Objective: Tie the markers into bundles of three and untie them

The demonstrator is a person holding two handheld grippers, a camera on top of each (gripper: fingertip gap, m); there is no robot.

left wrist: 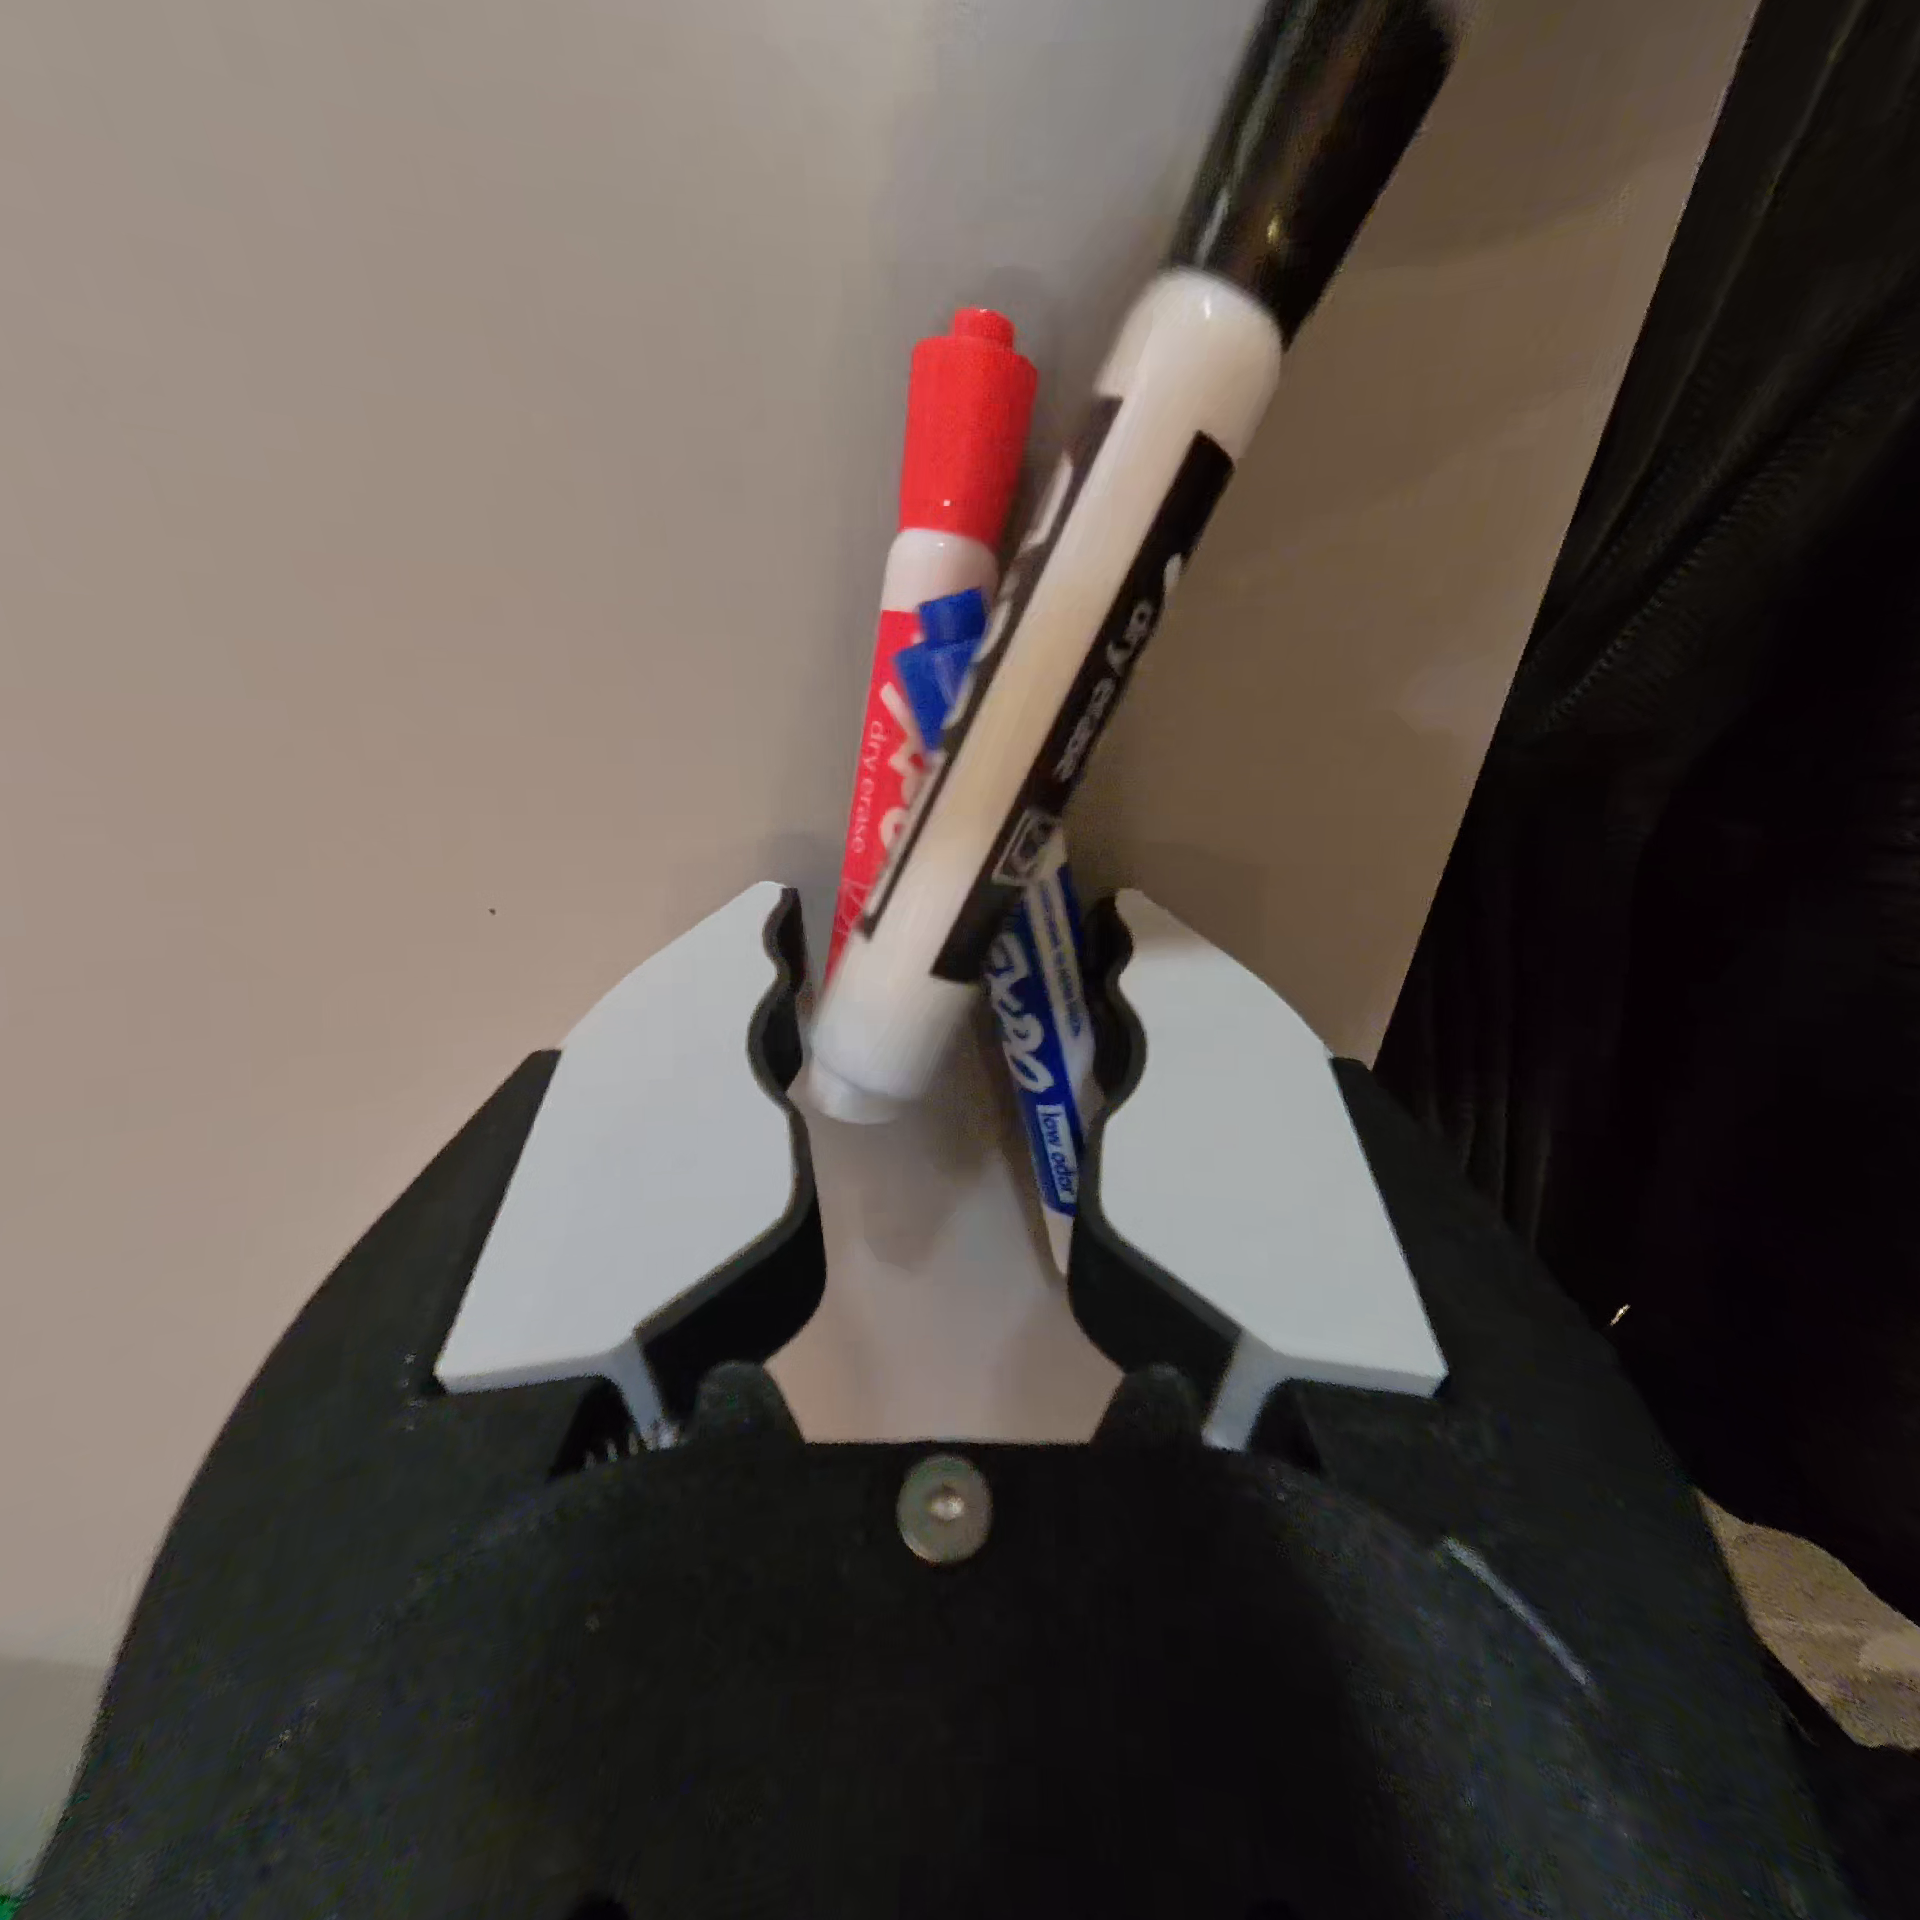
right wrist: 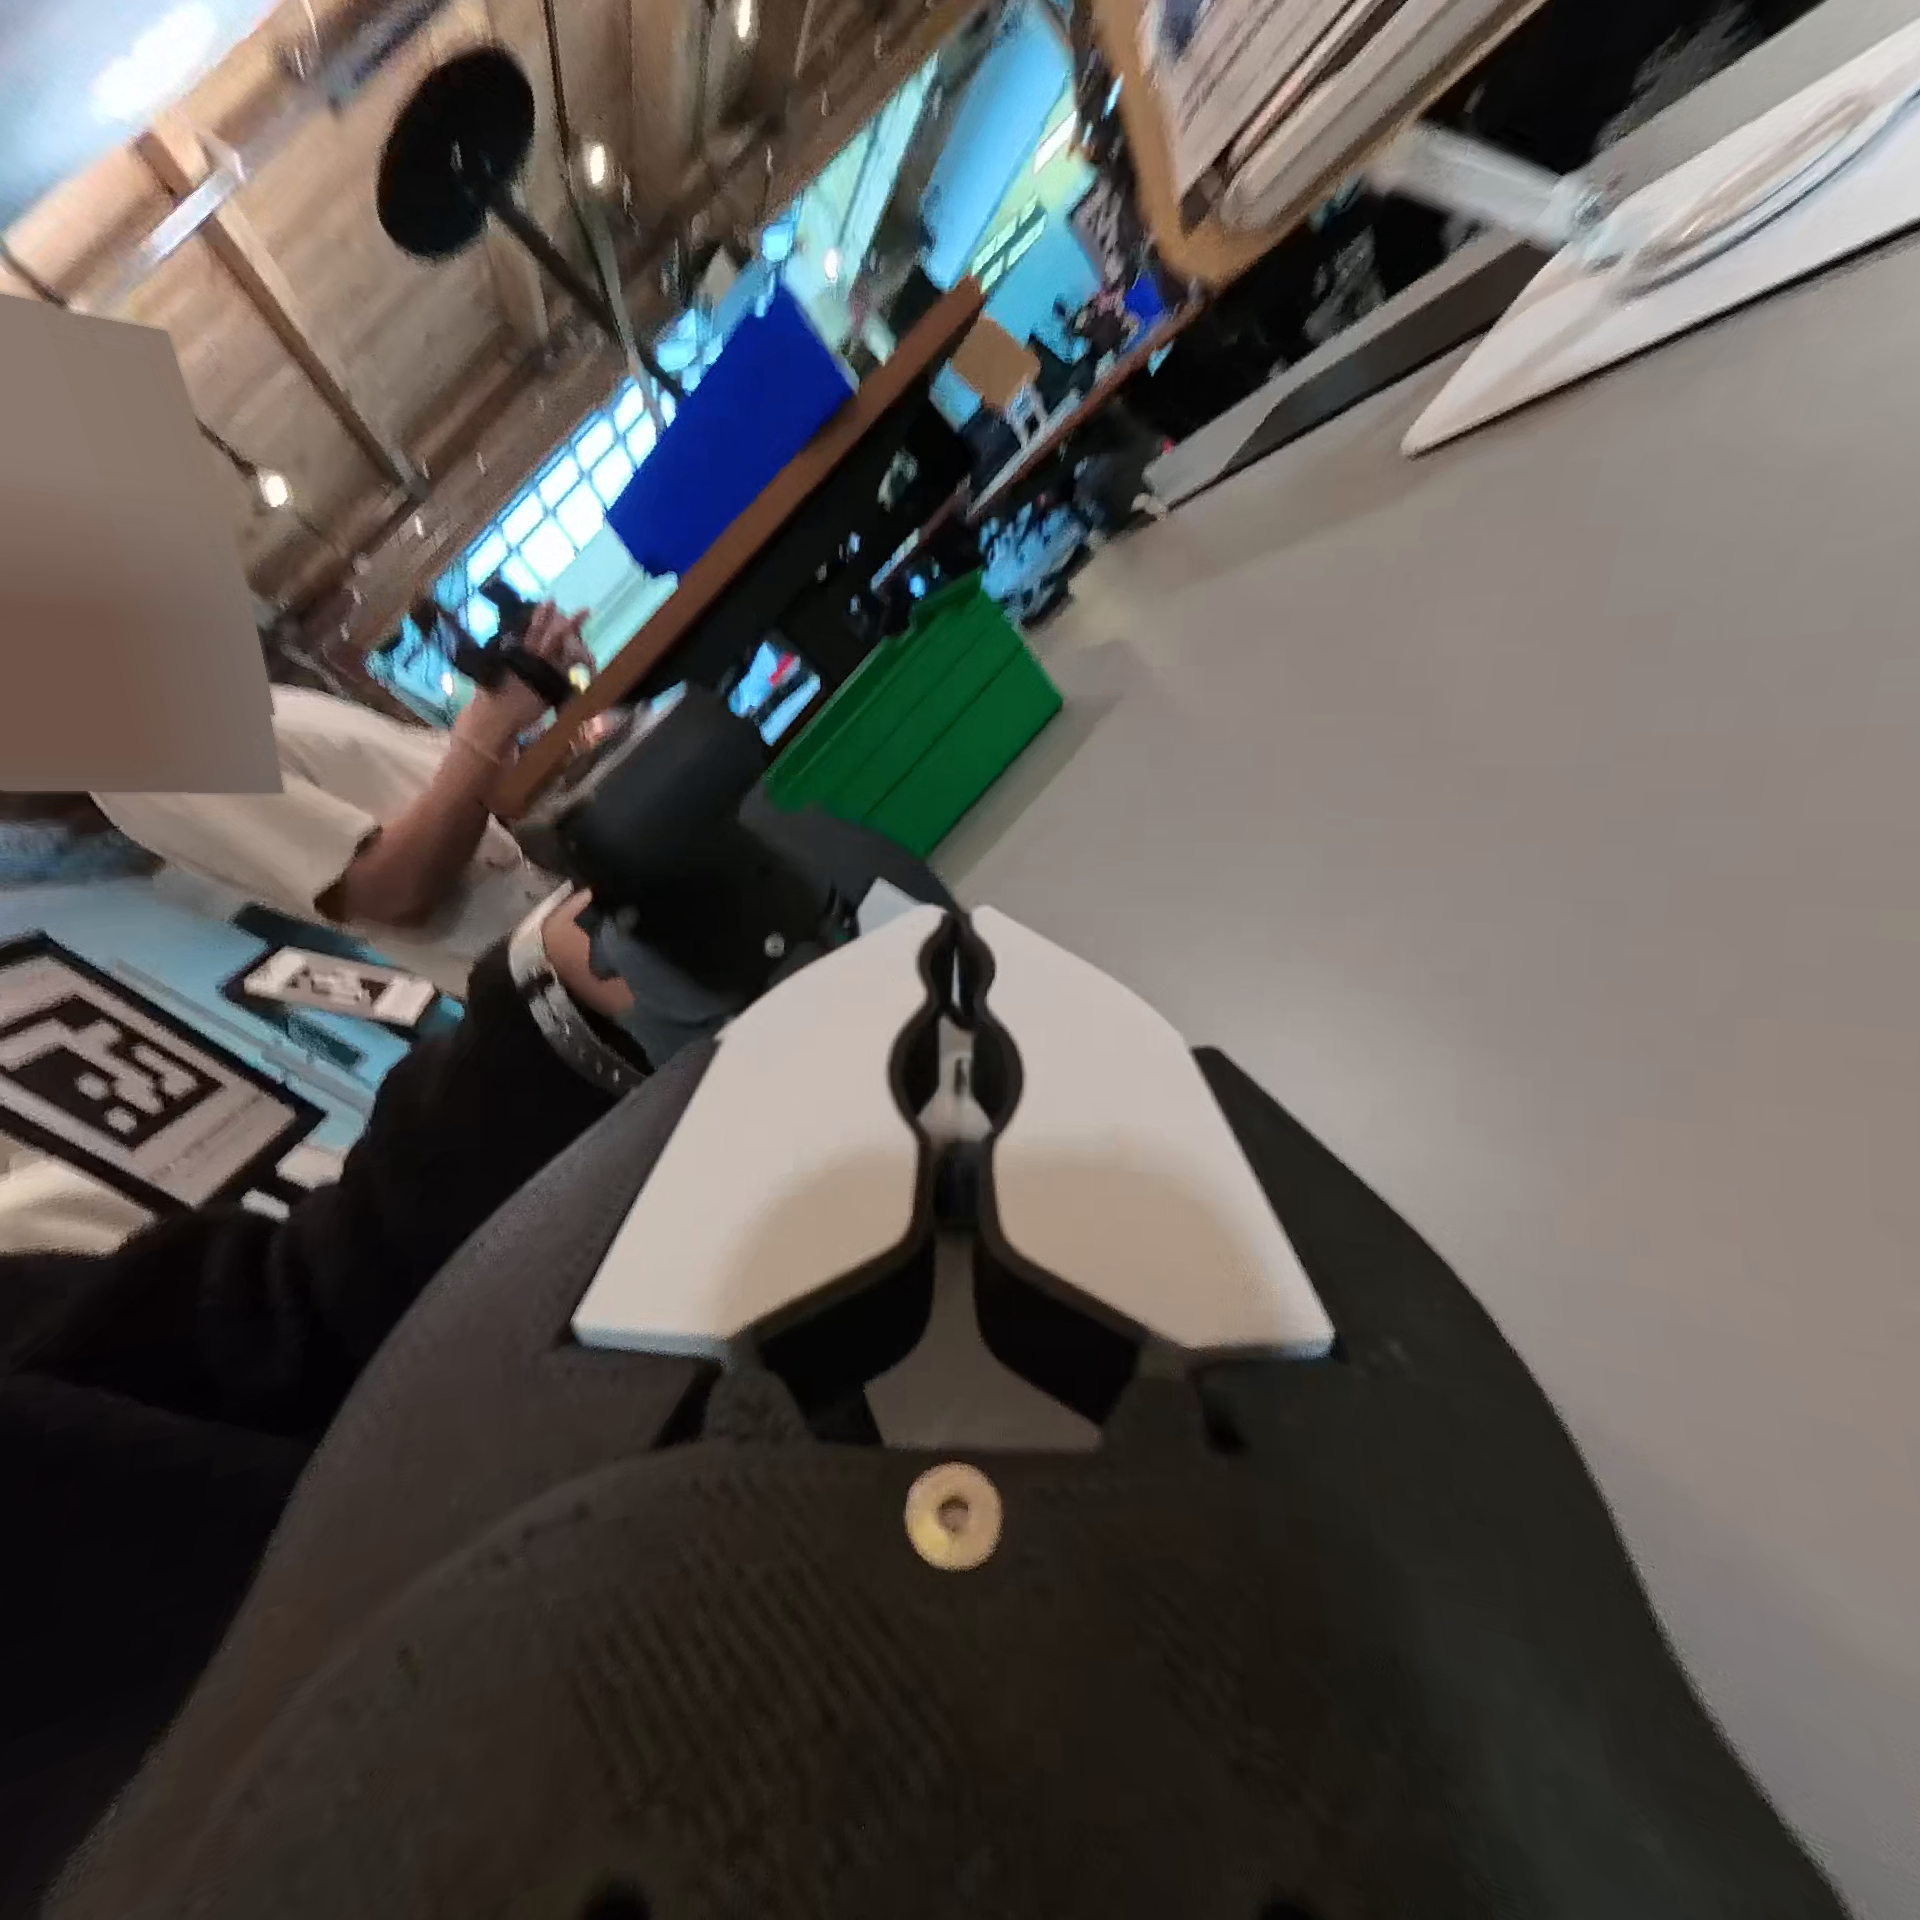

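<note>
While the right tool (right wrist: 961,966) is closed, the left tool (left wrist: 951,935) clamps three markers (left wrist: 997,748)

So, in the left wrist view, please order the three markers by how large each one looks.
1. black marker, nearest to the camera, so its apparent size is unsure
2. red marker
3. blue marker, mostly hidden

We see soft, even light in the left wrist view, with small glare on the black marker cap (left wrist: 1320,156), which blurs slightly. In the right wrist view, motion smear and wide-angle bending perhaps worsen toward the bright windows (right wrist: 540,530).
</note>
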